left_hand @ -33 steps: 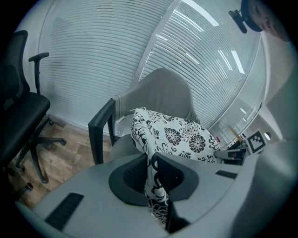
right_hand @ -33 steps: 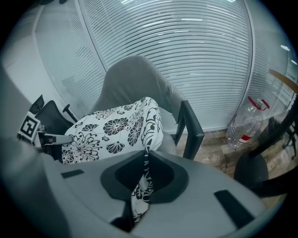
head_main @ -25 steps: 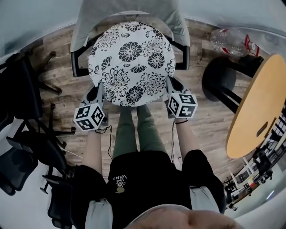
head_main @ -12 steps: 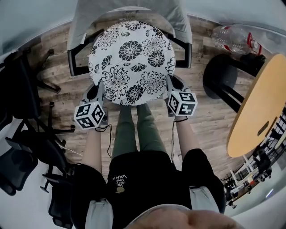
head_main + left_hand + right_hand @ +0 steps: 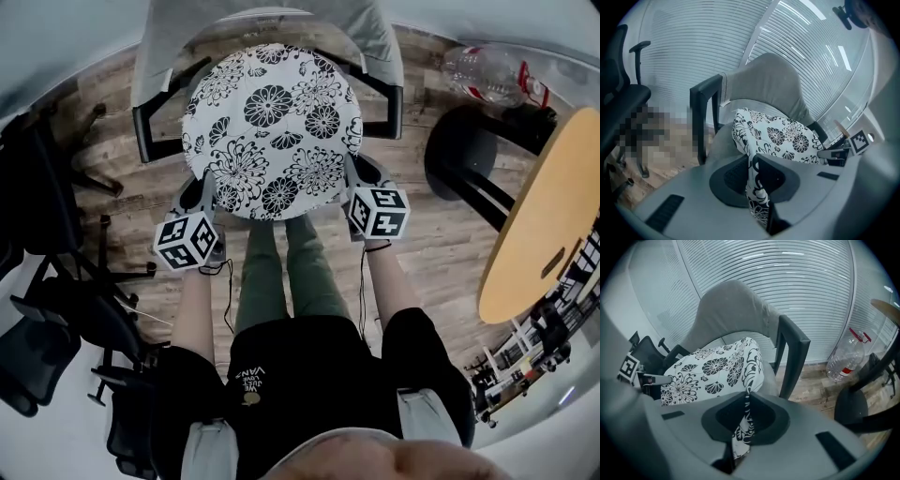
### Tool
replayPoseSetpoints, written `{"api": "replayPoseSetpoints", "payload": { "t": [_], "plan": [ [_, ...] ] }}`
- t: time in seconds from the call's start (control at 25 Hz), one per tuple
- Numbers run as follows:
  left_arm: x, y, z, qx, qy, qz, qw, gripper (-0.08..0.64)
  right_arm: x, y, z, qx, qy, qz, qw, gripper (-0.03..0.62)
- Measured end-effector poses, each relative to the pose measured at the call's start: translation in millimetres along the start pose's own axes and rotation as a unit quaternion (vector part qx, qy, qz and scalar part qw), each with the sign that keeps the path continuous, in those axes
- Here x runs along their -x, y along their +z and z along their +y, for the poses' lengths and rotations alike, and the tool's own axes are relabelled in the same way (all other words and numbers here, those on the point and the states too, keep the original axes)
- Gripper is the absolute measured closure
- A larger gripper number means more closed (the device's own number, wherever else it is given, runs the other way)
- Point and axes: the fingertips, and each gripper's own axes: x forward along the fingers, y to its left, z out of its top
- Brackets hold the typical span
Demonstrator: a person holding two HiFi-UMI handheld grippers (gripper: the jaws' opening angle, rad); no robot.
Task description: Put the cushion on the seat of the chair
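Chair [image 5: 370, 33]: grey upholstery, black arms, at 12 o'clock from the person.
Cushion [image 5: 272, 131]: round, white with black flower print, lying over the seat; contact with it not discernible. Probably light, soft and floppy; the thin rim folds where pinched, so opposite edges suit best.
Left gripper [image 5: 208, 192]: clamped on the rim at 7 o'clock.
Right gripper [image 5: 354, 178]: clamped on the rim at 5 o'clock.

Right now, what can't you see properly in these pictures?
Head view: the round black-and-white flowered cushion covers the seat of the grey padded chair.
Head view: the light wooden table is cut off by the right edge.
Head view: the clear plastic bottle has a label too small to read.
Left gripper view: a mosaic patch blurs the floor below the black office chair.
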Motion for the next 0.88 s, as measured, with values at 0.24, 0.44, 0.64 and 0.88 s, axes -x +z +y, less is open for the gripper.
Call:
{"api": "replayPoseSetpoints", "payload": {
  "t": [0.24,0.44,0.64,0.88],
  "plan": [
    [-1.9,-0.9,0.2,0.004,0.0,0.002,1.0,0.52,-2.7,-4.4,4.0,0.001,0.002,0.007,1.0,0.561],
    [-8.8,-6.0,6.4,0.002,0.005,0.01,0.9999,0.52,-8.6,-6.5,2.2,0.006,0.003,0.012,1.0,0.561],
    [-16.7,-11.3,12.0,0.001,0.008,0.019,0.9998,0.52,-14.7,-12.1,1.9,0.008,0.003,0.02,1.0,0.561],
    [-18.8,-13.8,12.1,0.001,0.009,0.019,0.9998,0.52,-15.6,-16.3,0.9,0.009,0.002,0.022,1.0,0.561]
  ]
}}
